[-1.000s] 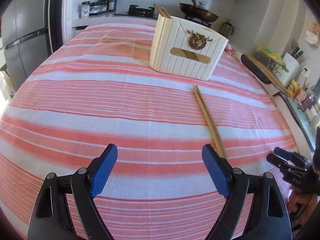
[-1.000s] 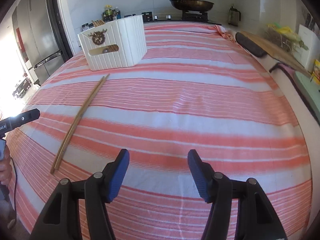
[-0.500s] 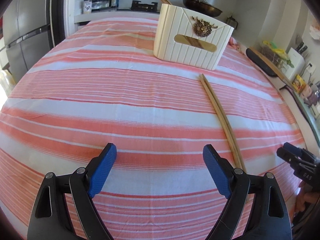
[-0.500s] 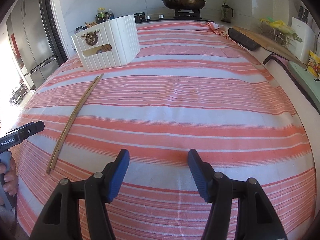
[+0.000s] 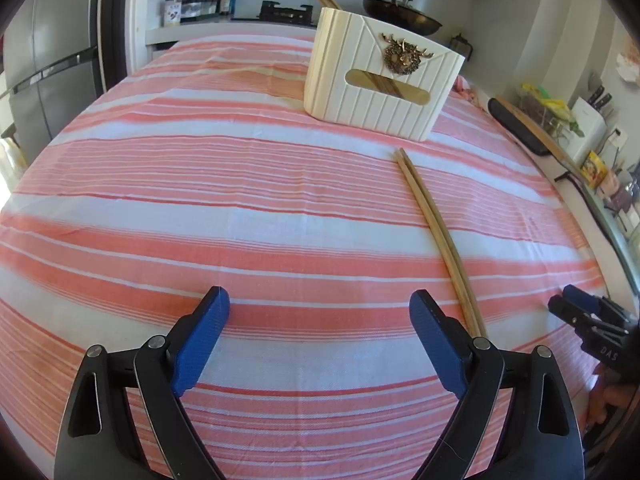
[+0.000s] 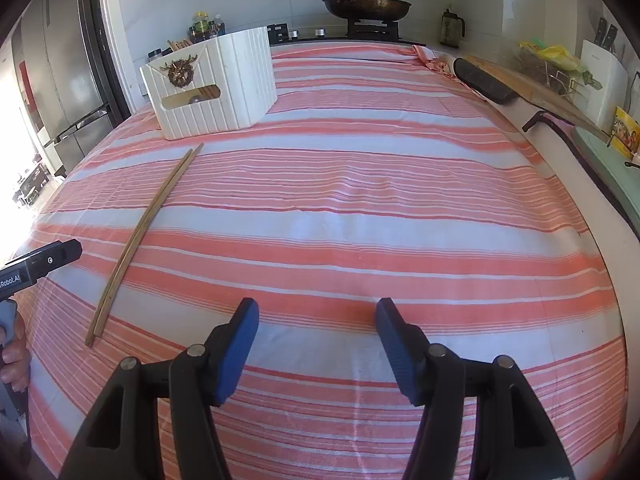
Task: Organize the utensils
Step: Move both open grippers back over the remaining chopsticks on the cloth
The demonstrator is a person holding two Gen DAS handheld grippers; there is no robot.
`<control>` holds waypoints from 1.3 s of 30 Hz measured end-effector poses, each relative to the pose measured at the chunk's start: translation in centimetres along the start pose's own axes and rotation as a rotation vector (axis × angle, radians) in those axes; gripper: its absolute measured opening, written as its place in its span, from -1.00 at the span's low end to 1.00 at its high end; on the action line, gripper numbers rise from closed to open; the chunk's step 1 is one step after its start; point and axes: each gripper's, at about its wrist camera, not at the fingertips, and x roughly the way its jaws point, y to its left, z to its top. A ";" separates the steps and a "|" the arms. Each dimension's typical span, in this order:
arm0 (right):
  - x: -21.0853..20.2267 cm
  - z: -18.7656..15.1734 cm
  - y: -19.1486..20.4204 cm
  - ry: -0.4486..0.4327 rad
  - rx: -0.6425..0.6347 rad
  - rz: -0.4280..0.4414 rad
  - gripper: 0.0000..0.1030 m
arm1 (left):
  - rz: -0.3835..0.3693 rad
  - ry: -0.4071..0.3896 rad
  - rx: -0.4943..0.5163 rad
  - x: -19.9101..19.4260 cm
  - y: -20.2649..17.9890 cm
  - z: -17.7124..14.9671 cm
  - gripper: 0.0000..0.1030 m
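Your right gripper hangs over the striped tablecloth with its jaws spread and nothing between them. To its left, 2 wooden chopsticks lie side by side on the cloth, their far tips near the white ribbed utensil holder. More chopsticks stand inside it. Your left gripper shows at the left edge.

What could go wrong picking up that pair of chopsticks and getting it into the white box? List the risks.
1. The chopsticks are thin and lie flat on the striped cloth; open fingers of the left gripper may pinch fabric or take only one stick.
2. They are long; gripped near one end, they could tilt and strike the white box at its wall.
3. The box already holds chopsticks, which may block entry.
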 end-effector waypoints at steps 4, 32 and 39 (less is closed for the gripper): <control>0.0 0.0 -0.1 -0.002 0.003 -0.002 0.20 | 0.000 0.000 0.000 0.0 0.0 0.0 0.79; -0.1 0.0 -0.6 -0.007 0.018 -0.001 0.20 | -0.017 0.000 -0.005 -0.1 0.0 -0.1 0.86; -0.1 0.0 -0.6 -0.007 0.019 0.000 0.20 | -0.021 0.003 -0.002 -0.1 -0.1 -0.1 0.89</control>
